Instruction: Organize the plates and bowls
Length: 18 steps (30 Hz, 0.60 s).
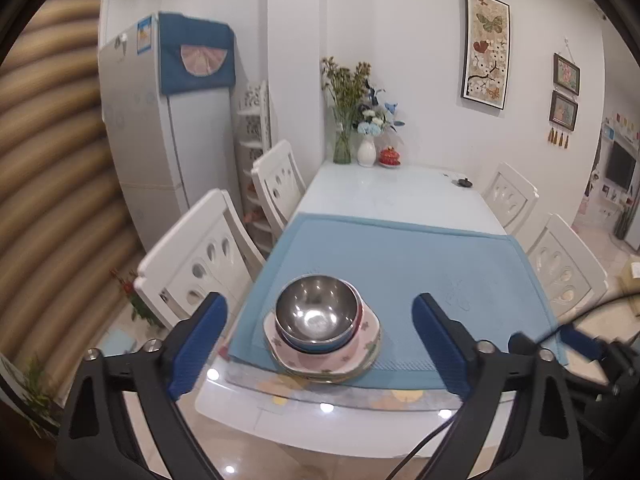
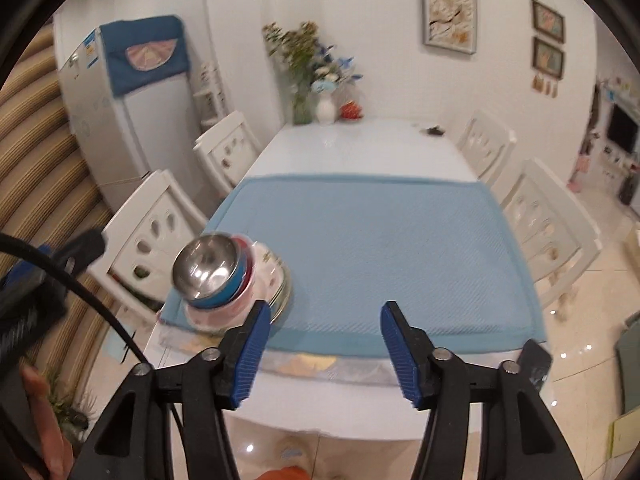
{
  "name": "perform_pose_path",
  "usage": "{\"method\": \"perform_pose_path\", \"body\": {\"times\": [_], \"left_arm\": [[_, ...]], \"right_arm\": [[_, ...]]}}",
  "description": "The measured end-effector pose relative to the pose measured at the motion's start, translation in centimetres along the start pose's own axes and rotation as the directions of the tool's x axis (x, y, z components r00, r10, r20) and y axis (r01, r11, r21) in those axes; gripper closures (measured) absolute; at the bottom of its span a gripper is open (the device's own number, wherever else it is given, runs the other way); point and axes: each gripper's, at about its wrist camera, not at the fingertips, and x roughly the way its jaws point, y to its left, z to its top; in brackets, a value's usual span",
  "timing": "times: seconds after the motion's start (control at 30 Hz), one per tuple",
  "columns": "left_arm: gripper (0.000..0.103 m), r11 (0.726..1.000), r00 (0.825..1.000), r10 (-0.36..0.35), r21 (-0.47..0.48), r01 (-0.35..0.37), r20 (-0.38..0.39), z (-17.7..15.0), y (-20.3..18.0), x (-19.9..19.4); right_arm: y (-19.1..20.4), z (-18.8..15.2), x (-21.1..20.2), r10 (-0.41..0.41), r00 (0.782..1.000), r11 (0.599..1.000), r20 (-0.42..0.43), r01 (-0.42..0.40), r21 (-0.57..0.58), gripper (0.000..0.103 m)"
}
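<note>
Left wrist view: nested bowls (image 1: 316, 314) on plates (image 1: 324, 354), lower centre on blue mat (image 1: 400, 264), desk. Left gripper (image 1: 320, 340) wide, empty; right gripper (image 2: 322, 350) apart, empty. Stacking looks finished; next, withdraw clear.

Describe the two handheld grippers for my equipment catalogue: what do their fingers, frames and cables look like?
The left gripper and the right gripper look alike: black plastic frames with triangular cut-outs, silver round pivot bolts, and two fingers faced with ribbed blue pads. A black cable runs from the left gripper, seen in the right wrist view, and another trails under it in its own view. No sleeve is visible.
</note>
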Motion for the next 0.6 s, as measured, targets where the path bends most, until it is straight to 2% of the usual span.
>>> {"method": "perform_pose_path", "body": {"times": [0.03,0.1,0.17,0.3,0.6], "left_arm": [[0.000,1.000,1.000,0.011,0.012,-0.011,0.007,0.0,-0.2,-0.1],[0.000,0.997,0.998,0.047,0.062,-0.049,0.035,0.5,-0.7,0.3],[0.000,0.994,0.997,0.053,0.097,-0.057,0.050,1.0,-1.1,1.2],[0.000,0.990,1.000,0.017,0.139,-0.014,-0.016,2.4,-1.4,4.3],[0.000,0.989,0.999,-0.008,0.149,0.014,-0.040,4.0,0.0,9.8]], "right_arm": [[0.1,0.2,0.0,-0.037,0.999,0.999,0.005,0.037,0.011,0.020],[0.6,0.6,0.6,-0.108,0.994,0.994,-0.001,0.108,0.004,0.020],[1.3,1.0,1.2,-0.112,0.993,0.994,-0.019,0.112,-0.009,0.020],[2.8,2.1,3.0,-0.147,0.988,0.989,-0.052,0.146,-0.019,0.020],[3.8,5.4,8.6,-0.181,0.978,0.983,-0.108,0.185,0.024,0.020]]}}
